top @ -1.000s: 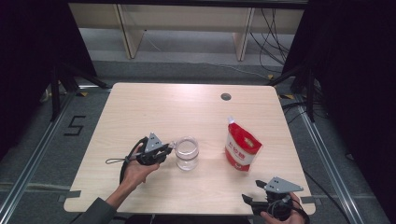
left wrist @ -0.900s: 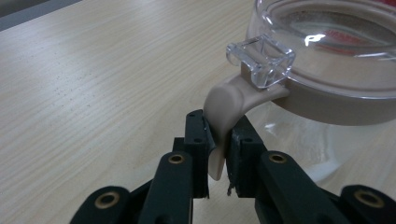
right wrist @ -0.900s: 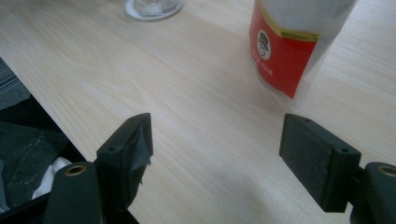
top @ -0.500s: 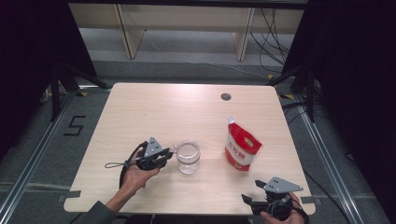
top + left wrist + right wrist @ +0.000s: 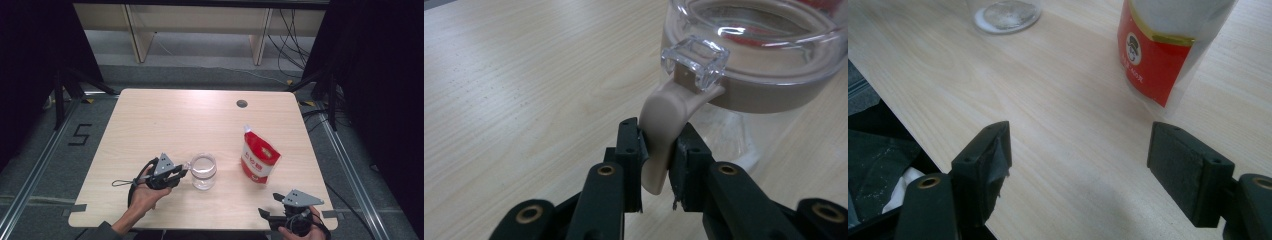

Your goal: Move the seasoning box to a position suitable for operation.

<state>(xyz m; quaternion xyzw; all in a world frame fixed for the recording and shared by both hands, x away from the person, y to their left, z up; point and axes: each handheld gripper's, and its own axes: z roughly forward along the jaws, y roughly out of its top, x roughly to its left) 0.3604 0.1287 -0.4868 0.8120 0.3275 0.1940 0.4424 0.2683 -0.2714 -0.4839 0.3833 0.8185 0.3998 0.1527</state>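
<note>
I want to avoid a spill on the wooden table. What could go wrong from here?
1. The left tongs have just been opening around the beige latch tab of the clear glass jar; a loose grip may slip off.
2. Pulling the tab sideways could tip the jar.
3. The red and white stand-up pouch stands close by; a sliding jar might knock it over.

A red pouch (image 5: 260, 161) stands upright on the wooden table (image 5: 170, 120).
</note>
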